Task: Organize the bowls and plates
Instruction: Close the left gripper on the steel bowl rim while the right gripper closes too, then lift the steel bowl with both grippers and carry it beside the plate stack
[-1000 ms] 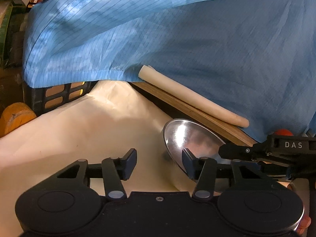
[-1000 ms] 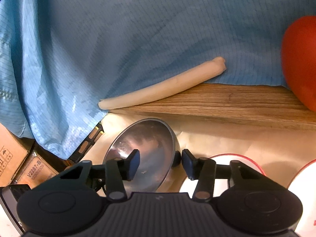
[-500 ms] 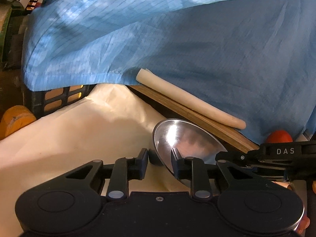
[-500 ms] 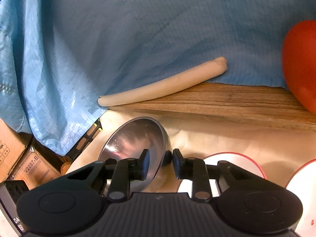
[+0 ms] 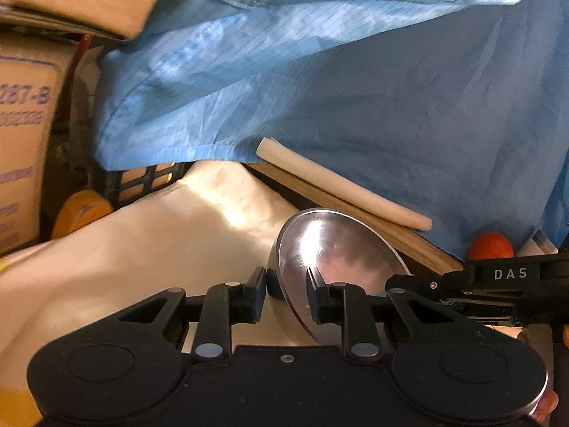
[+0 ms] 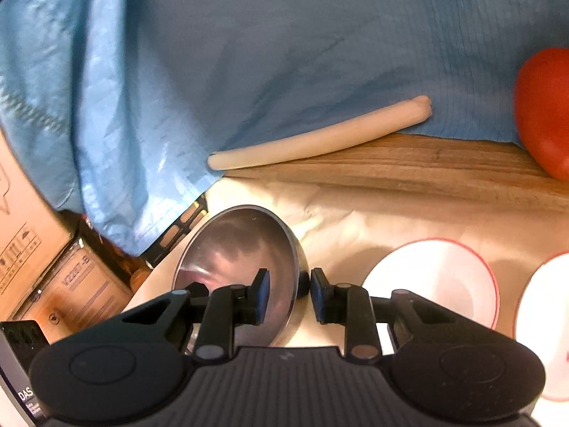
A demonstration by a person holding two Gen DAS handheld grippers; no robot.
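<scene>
Plates (image 6: 430, 277) right view only; orange wheel (image 5: 80, 211) left only

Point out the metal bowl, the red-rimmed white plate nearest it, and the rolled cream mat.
metal bowl (image 6: 231, 249): right wrist view, on its shiny inner surface.
red-rimmed white plate (image 6: 434, 277): right wrist view, on its white face.
rolled cream mat (image 6: 320, 138): right wrist view, on the middle of the roll.

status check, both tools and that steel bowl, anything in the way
Left tool and right tool both clamped on steel bowl rim, bowl tilted. White red-rimmed plates alongside. Nothing blocking.
</scene>
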